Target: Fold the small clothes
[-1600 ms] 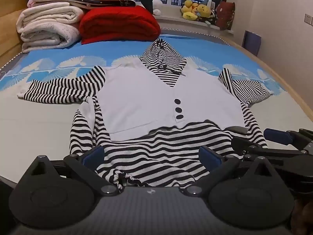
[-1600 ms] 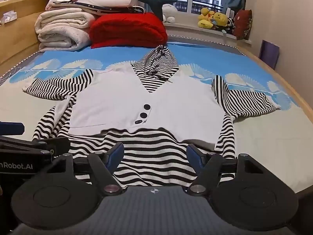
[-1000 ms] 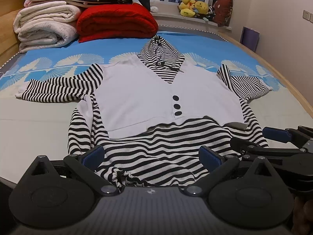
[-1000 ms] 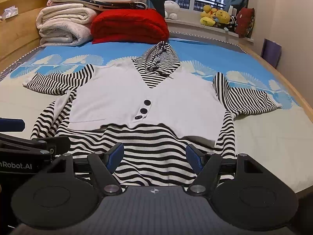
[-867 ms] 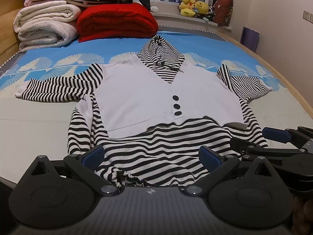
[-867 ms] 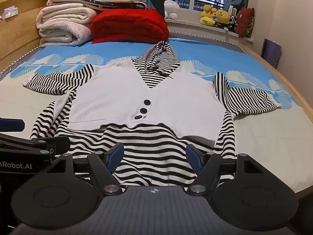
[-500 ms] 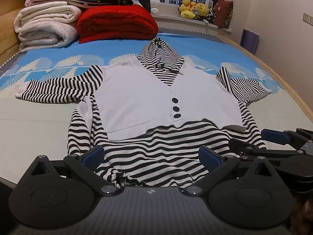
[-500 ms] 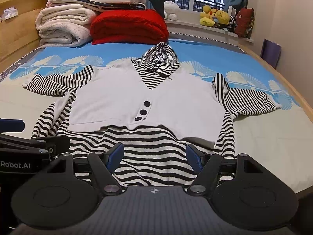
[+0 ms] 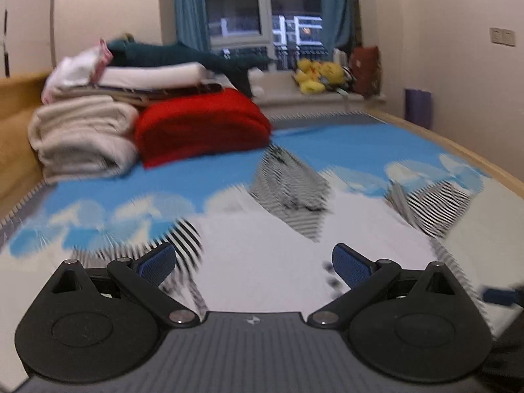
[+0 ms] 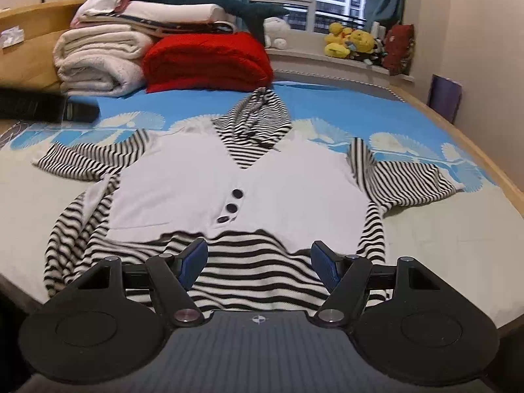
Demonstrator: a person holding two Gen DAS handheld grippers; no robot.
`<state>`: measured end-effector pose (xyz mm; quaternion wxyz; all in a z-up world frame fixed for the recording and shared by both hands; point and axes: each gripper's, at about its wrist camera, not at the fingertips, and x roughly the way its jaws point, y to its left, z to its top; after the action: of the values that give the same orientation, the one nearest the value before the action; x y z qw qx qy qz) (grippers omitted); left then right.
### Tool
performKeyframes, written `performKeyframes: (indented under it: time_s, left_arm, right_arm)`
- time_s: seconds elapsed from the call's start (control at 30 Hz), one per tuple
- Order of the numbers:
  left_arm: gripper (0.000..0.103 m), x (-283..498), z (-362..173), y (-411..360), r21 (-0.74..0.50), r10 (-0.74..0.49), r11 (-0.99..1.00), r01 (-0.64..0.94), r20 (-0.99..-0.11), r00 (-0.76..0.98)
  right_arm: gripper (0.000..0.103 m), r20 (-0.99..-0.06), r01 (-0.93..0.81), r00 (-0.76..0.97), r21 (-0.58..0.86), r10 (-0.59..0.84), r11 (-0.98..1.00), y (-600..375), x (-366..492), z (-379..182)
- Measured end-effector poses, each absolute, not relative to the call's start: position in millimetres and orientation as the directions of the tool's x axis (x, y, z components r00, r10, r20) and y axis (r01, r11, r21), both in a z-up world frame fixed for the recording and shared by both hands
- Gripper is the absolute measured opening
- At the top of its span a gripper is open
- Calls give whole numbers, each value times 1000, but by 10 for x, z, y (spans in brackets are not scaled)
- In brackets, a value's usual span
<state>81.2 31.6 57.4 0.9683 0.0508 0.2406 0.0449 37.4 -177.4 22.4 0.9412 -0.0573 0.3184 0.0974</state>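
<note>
The left gripper has lifted from the hem, its blue pads spread and empty, its view now blurred and aimed higher, over the chest. The right gripper stays put above the hem, jaws wide, pinching nothing. The striped hooded top, knitted, with a plain white vest front and three dark buttons, lies flat on the blue-patterned bed, sleeves out.
</note>
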Motion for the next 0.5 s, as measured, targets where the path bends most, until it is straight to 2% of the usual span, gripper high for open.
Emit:
performKeyframes:
  time_s: [0.07, 0.17, 0.23, 0.27, 0.37, 0.5]
  left_arm:
    - [96, 1058, 583, 504, 129, 141, 987, -92, -447, 883]
    - [77, 1396, 486, 854, 128, 183, 982, -139, -461, 868]
    - [54, 1574, 380, 1148, 102, 202, 979, -175, -500, 842]
    - [50, 1641, 333, 1292, 77, 211, 977, -201, -524, 825]
    - [48, 1723, 242, 1599, 24, 230, 965, -261, -552, 802]
    - [50, 1864, 170, 1686, 68, 230, 970, -232, -560, 796]
  right_arm:
    - [70, -622, -205, 771, -39, 137, 978, -1793, 426, 210]
    - [58, -619, -187, 776, -43, 121, 981, -1800, 480, 223]
    - [58, -613, -173, 781, -36, 115, 984, -1807, 536, 266]
    - [58, -612, -174, 783, -48, 108, 984, -1801, 566, 299]
    - [61, -601, -201, 790, -69, 120, 977, -1747, 723, 420]
    - [61, -591, -238, 794, -86, 142, 967, -1620, 1151, 525]
